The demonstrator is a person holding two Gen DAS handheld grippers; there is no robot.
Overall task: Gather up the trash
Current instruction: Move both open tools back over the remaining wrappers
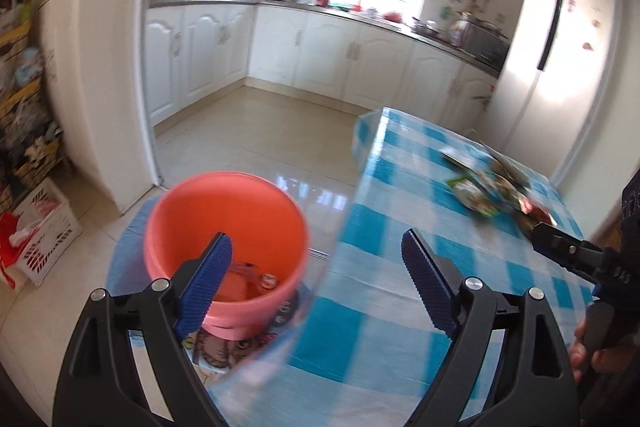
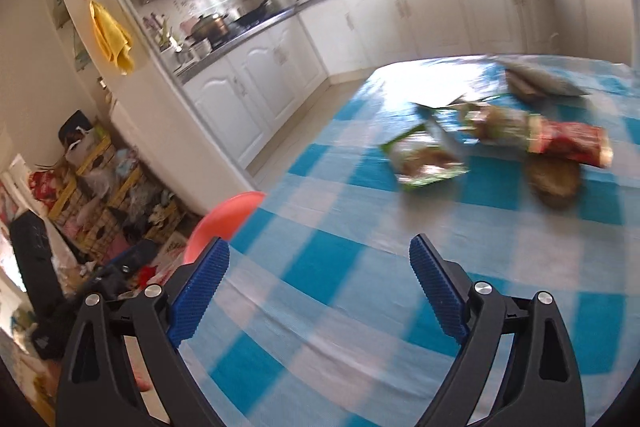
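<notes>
my right gripper (image 2: pixel 319 291) hangs wide open, nothing between the jaws, over the checked tablecloth (image 2: pixel 320 267). the wrappers (image 2: pixel 496 143) lie ahead toward the upper right of its view, well apart from the tips. the red packet (image 2: pixel 568 143) runs long axis left to right across the frame. my left gripper (image 1: pixel 317 285) is open and empty too, with the pink bin (image 1: pixel 224 223) just under its left jaw, so i judge the right one nearer the trash.
</notes>
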